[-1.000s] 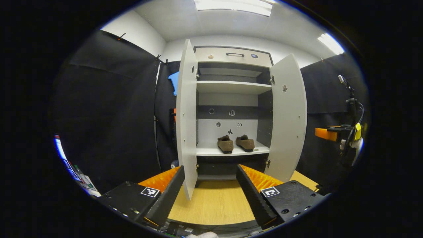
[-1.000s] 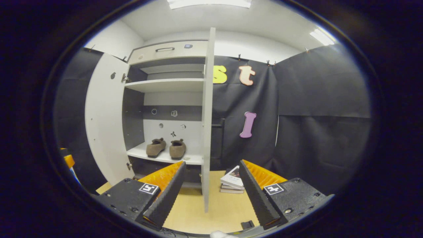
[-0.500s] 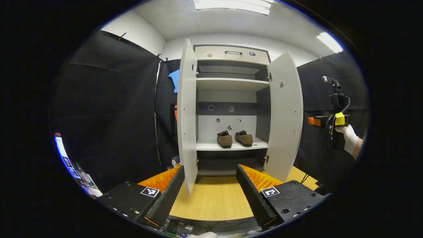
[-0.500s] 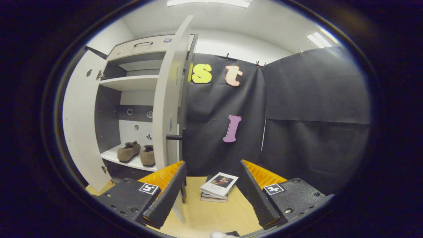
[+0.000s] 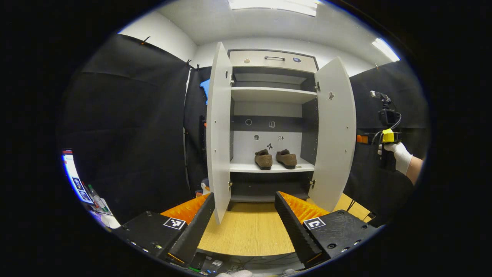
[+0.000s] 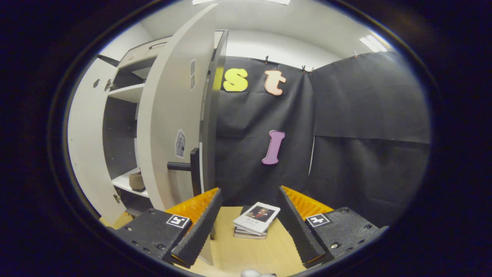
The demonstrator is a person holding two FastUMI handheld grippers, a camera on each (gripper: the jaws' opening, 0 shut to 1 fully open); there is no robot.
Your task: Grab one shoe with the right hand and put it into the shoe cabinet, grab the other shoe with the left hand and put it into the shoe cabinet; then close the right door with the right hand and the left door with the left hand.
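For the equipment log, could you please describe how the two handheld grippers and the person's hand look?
Each claw, left and right, has two long ribbed wedge fingers on dark, textured, bolted blocks bearing square black-and-white markers. In the left gripper view the right gripper's handle carries a yellow part, a dark cable and a small top-mounted device, held by a white-gloved hand.

No readable text anywhere. Square black-and-white marker tags sit on both hand-held grippers: left hand-held gripper (image 5: 244,227), right hand-held gripper (image 6: 248,227); patterns only, no words. Top book (image 6: 256,217) of the stack carries a cover picture with small print under it, too small to read. Stickers on the right door (image 6: 169,127) and on the cabinet (image 5: 269,130) back panel are too small to make out.
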